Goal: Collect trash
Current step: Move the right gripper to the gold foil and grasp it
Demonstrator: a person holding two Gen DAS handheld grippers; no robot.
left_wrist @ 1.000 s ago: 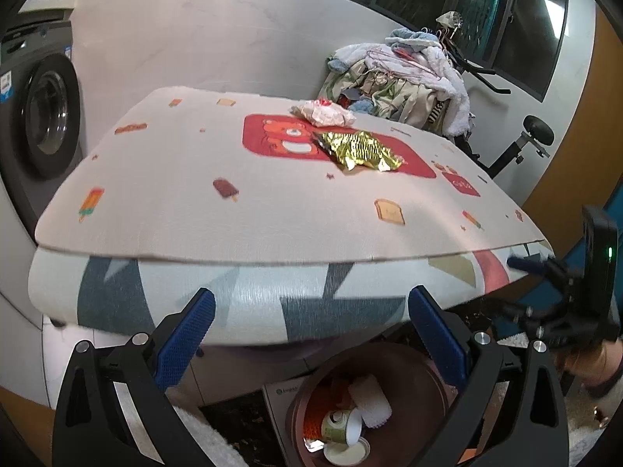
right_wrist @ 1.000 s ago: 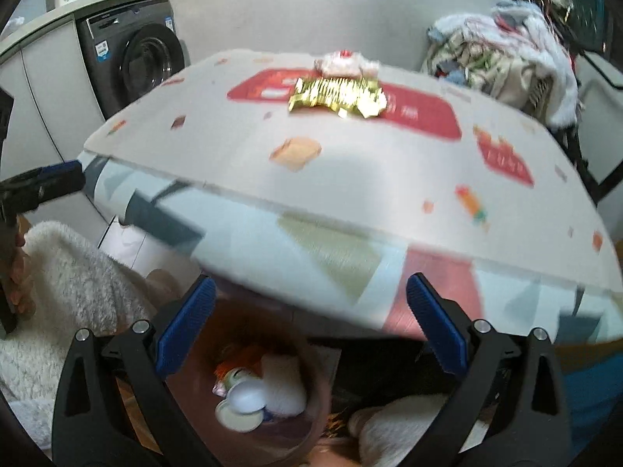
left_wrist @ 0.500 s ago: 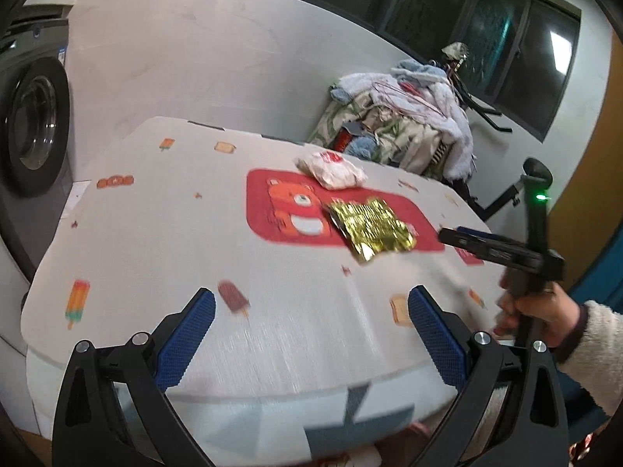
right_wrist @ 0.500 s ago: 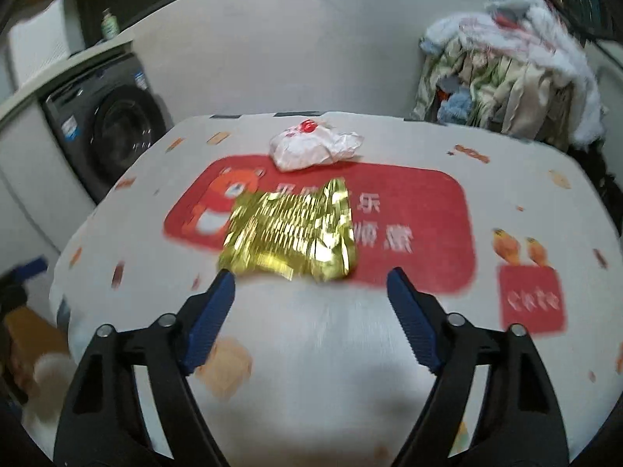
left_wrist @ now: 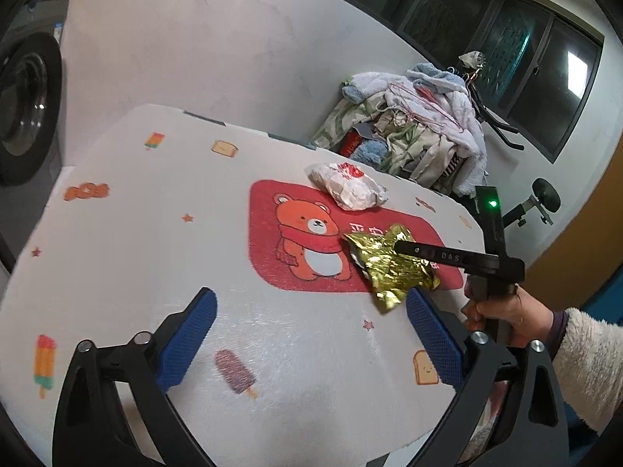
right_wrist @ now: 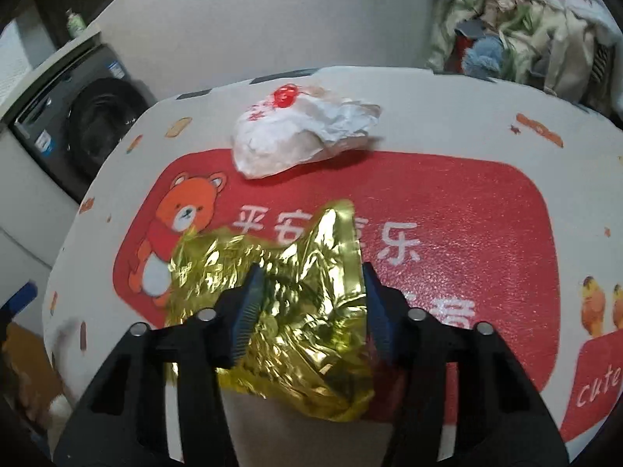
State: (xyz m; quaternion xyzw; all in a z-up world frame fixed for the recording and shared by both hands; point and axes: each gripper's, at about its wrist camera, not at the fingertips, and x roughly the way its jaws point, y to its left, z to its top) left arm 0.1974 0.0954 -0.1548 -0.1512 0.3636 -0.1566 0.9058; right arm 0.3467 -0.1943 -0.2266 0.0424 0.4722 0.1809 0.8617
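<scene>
Tongs point(right_wrist: 307, 292) seemingly gripping foil wrapper point(right_wrist: 288, 311), paper wad point(right_wrist: 296, 136) beyond

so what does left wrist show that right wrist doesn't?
Only the left wrist view: the left tongs, open and empty over the mat; the right tongs from outside, with the hand holding them; a window.

Only the right wrist view: the right tongs closing around the gold foil wrapper, blue pads at both its sides; whether they are fully clamped is unclear. Also a bottle above the washing machine.

Both: the gold wrapper, the white crumpled wrapper, the bear-print mat, the washing machine, the laundry pile.
</scene>
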